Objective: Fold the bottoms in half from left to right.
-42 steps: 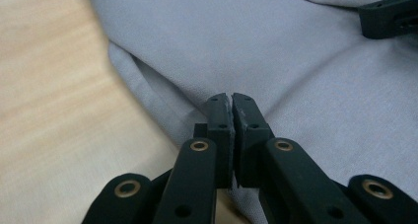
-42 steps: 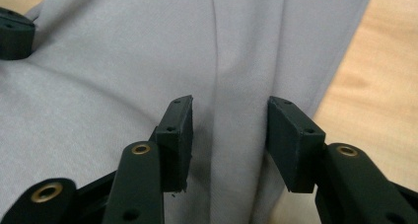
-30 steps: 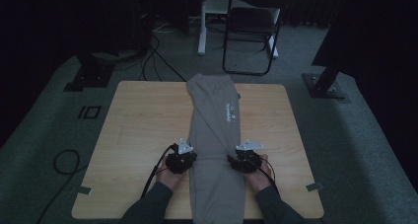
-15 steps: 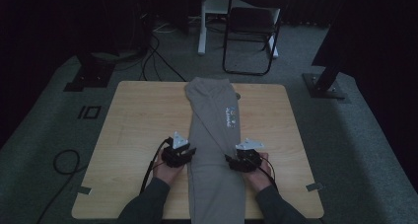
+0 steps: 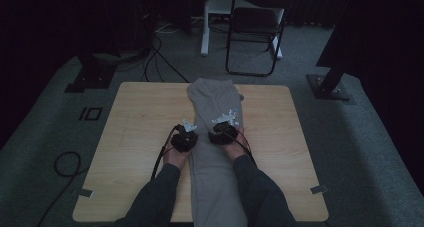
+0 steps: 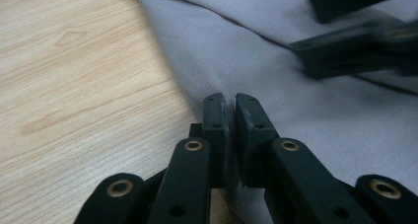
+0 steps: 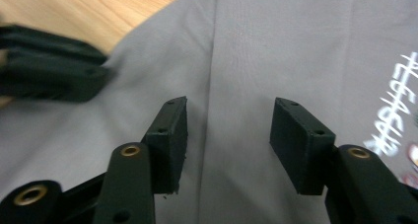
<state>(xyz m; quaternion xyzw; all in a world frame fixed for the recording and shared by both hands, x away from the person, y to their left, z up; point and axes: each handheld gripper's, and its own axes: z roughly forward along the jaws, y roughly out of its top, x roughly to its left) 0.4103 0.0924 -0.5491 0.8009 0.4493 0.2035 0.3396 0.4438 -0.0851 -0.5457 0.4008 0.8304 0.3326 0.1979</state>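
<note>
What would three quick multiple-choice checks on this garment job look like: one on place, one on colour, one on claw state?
1. Where does the garment lie on the table?
A. along the middle
B. at the left edge
C. on the floor
2. What colour is the garment?
A. red
B. grey
C. green
3. How does the left claw stand?
A. wide open over bare wood
B. closed on a fold of the garment
C. gripping a cable

Answers: 1 A, the high view shows wood on both sides of it; 2 B, the cloth is grey in every view; 3 B, cloth is pinched between its nearly closed jaws.
</note>
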